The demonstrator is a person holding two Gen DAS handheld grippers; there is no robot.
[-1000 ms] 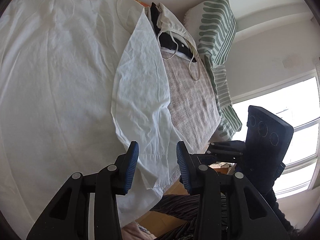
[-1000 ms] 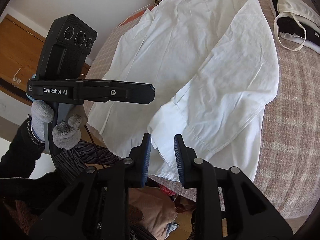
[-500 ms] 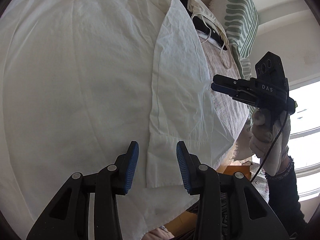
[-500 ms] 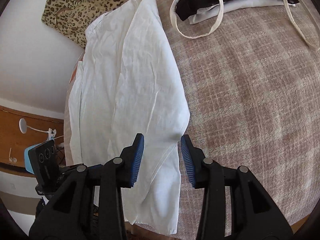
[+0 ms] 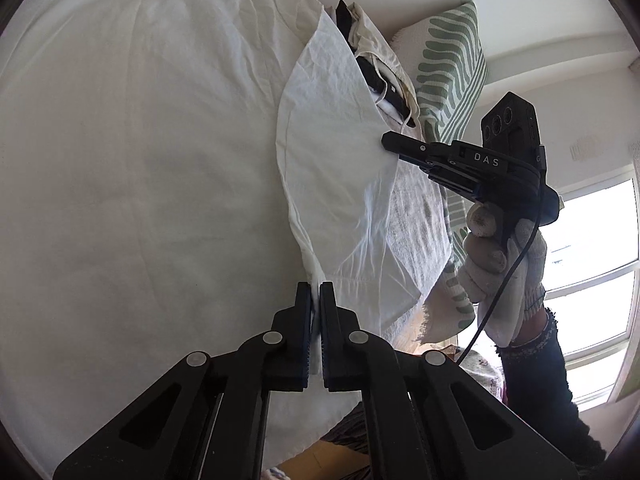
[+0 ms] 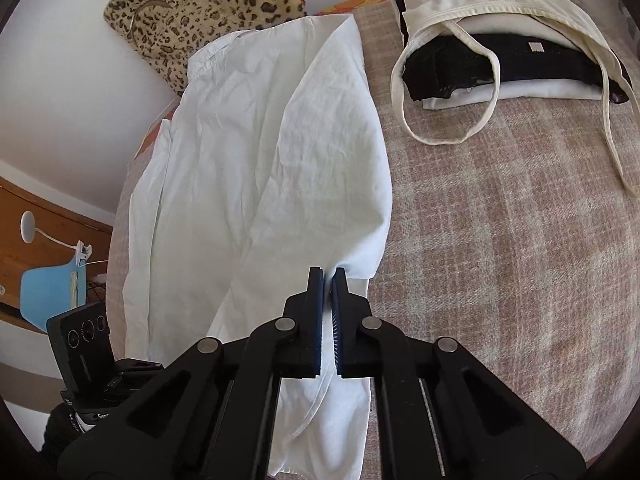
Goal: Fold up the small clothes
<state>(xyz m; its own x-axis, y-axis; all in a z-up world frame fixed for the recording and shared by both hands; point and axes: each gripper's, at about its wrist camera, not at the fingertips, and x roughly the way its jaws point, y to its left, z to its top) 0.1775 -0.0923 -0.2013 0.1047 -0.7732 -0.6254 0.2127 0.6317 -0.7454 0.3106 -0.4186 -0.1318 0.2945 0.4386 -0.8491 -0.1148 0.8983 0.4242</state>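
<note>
My left gripper [image 5: 315,292] is clenched on the cuff end of the shirt's [image 5: 140,160] folded-over sleeve [image 5: 336,168]. My right gripper [image 6: 328,280] is clenched on that sleeve's outer edge, further up it. The white shirt lies flat on the bed [image 6: 500,260]. Folded clothes [image 6: 512,52] are stacked past it, well apart, and a leopard pillow [image 6: 200,8] is at the far edge.

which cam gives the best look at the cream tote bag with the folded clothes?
Right wrist. The tote bag lies fully in view on the blanket, handles spread out, black and white folded clothes at its mouth. The left wrist view shows only a squeezed sliver behind the white shirt.
</note>
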